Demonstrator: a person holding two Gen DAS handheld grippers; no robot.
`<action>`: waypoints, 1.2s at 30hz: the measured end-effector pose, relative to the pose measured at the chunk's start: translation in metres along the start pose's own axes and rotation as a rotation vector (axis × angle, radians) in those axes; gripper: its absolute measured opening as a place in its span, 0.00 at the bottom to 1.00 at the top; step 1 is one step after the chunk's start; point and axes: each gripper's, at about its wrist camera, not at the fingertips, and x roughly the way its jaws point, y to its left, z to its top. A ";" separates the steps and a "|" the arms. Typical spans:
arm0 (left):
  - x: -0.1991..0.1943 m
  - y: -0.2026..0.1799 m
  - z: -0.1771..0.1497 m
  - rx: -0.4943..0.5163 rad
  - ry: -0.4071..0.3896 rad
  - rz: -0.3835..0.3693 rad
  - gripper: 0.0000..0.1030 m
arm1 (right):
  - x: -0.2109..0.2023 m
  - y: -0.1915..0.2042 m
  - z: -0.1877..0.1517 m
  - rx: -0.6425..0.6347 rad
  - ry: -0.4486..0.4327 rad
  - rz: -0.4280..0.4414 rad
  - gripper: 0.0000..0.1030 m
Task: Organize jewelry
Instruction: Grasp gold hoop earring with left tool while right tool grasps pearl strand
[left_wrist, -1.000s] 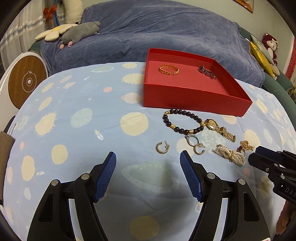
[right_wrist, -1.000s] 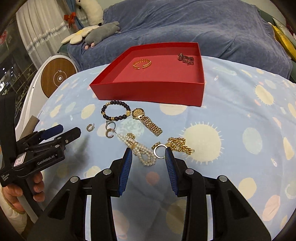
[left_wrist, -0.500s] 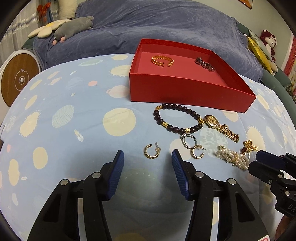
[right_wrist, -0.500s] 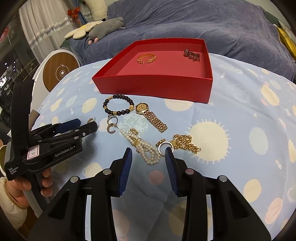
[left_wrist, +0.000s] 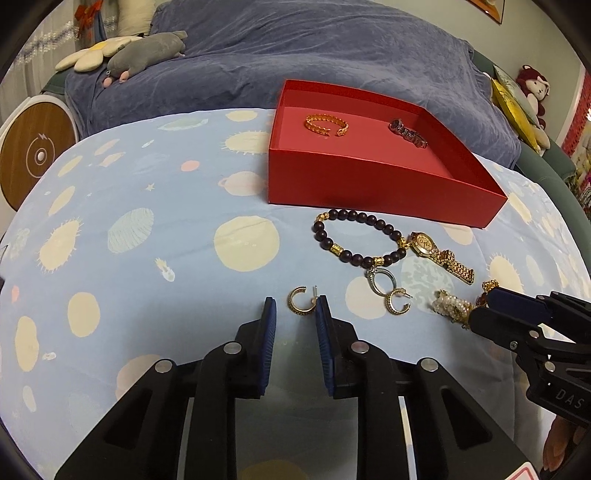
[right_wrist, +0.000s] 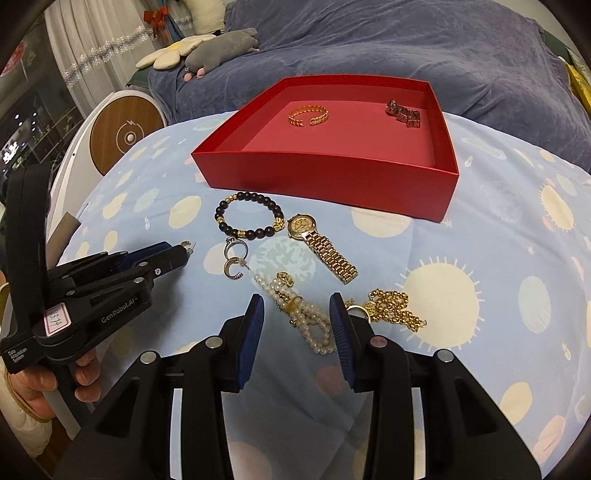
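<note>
A red tray (left_wrist: 369, 177) (right_wrist: 325, 173) holds a gold bangle (left_wrist: 327, 124) and a dark bracelet (left_wrist: 408, 133). In front of it lie a dark bead bracelet (left_wrist: 354, 238), a gold watch (left_wrist: 439, 256), a silver ring (left_wrist: 380, 280), two gold hoop earrings, a pearl string (right_wrist: 303, 314) and a gold chain (right_wrist: 395, 310). My left gripper (left_wrist: 294, 304) is open, its narrowed jaws flanking one gold hoop earring (left_wrist: 301, 301). My right gripper (right_wrist: 295, 302) is open, its jaws either side of the pearl string.
The jewelry lies on a light blue cloth with cream spots (left_wrist: 147, 240). Behind it is a blue-covered bed (left_wrist: 295, 55) with a grey plush toy (left_wrist: 147, 48). A round white and wood device (left_wrist: 33, 155) stands at the left.
My left gripper has moved forward to the hoop earring and its jaws have narrowed around it. My right gripper has shifted left over the pearl string and opened wider.
</note>
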 end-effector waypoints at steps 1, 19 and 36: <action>-0.001 0.000 0.000 0.002 -0.003 0.006 0.34 | 0.003 0.001 0.001 0.000 0.004 -0.001 0.34; 0.006 -0.007 -0.001 0.048 -0.030 0.008 0.38 | 0.010 0.002 -0.003 -0.013 0.023 -0.010 0.14; 0.008 -0.012 -0.001 0.065 -0.042 0.010 0.15 | -0.003 -0.003 -0.011 0.010 0.039 0.019 0.12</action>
